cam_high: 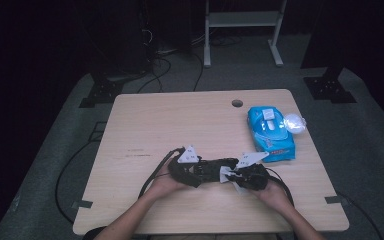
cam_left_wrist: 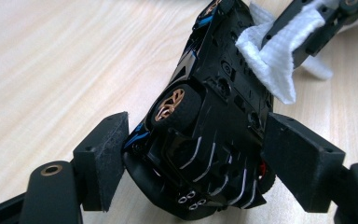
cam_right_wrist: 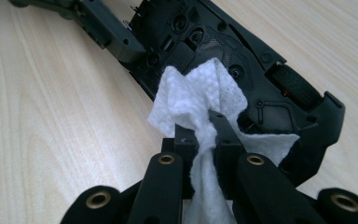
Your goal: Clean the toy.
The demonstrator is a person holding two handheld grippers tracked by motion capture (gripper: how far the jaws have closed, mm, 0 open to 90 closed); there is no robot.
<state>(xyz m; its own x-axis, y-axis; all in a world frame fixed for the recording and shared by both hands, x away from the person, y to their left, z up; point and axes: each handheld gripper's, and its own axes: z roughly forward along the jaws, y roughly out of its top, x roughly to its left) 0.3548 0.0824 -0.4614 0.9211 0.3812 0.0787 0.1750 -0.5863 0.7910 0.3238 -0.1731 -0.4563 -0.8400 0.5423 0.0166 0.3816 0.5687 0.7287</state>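
A black toy car (cam_left_wrist: 214, 116) with bronze wheel hubs is held tilted over the table, its underside (cam_right_wrist: 261, 60) turned toward the cameras. My left gripper (cam_left_wrist: 196, 140) is shut on it, one pad pressing each side of the rear end. My right gripper (cam_right_wrist: 205, 135) is shut on a white wipe (cam_right_wrist: 191, 93), and the bunched wipe rests against the car's underside. In the left gripper view, the wipe (cam_left_wrist: 272, 51) and the right gripper's jaws lie at the upper right. In the high view, both grippers (cam_high: 202, 170) (cam_high: 230, 175) meet at the car (cam_high: 212, 166) near the table's front middle.
A blue pack of wipes (cam_high: 270, 132) lies on the wooden table (cam_high: 155, 125) at the right, with a crumpled clear wrapper (cam_high: 295, 122) beside it. A cable hole (cam_high: 237, 103) sits near the far edge. Cables trail from both grippers toward the person.
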